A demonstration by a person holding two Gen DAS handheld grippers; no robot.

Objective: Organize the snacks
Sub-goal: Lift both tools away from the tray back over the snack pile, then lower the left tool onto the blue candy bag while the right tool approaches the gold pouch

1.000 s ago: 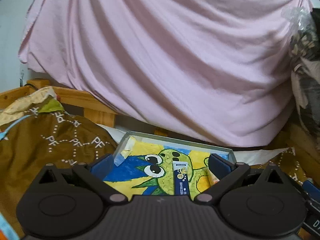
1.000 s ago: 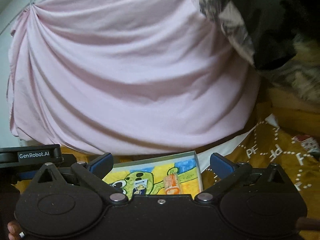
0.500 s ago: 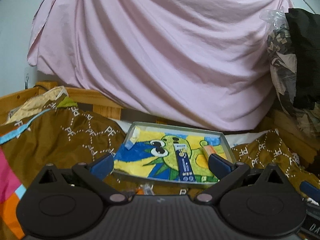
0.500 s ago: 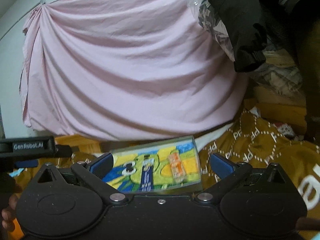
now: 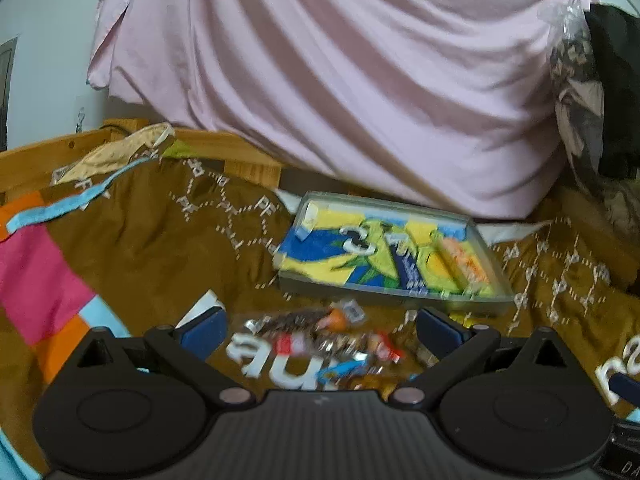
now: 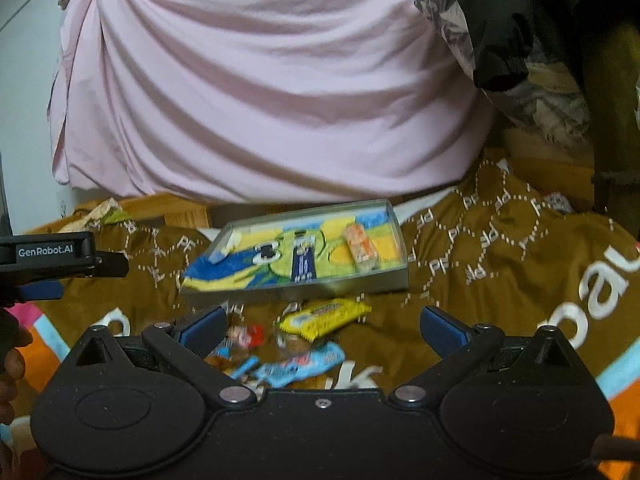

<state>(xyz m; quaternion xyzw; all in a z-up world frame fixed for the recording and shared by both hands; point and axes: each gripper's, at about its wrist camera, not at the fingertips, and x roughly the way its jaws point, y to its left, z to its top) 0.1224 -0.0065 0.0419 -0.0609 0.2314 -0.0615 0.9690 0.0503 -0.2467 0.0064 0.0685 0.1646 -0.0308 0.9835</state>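
A shallow clear tray point(image 6: 360, 280) point(image 5: 384, 298) with a cartoon lining rests on the brown blanket; inside lie a dark blue snack stick point(image 6: 303, 263) point(image 5: 412, 274) and an orange packet point(image 6: 360, 245) point(image 5: 466, 264). In front of the tray loose snacks are scattered: a yellow packet point(image 6: 324, 317), a light blue packet point(image 6: 298, 366), small red-wrapped sweets point(image 6: 246, 335) and a dark wrapper pile point(image 5: 316, 334). My left gripper point(image 5: 320, 330) hovers open over the pile, holding nothing. My right gripper point(image 6: 320, 330) is also open and empty above the loose snacks.
A pink sheet point(image 5: 340, 80) hangs behind the tray. Dark clothes point(image 6: 500, 20) hang at the right. A wooden bed frame point(image 5: 244, 160) runs along the back. The left gripper's body point(image 6: 52, 258) and a hand point(image 6: 10, 360) show at the right view's left edge.
Both grippers have pulled back and tilted down, so the tray now lies farther off and the loose snacks in front of it have come into view. Both stay open.
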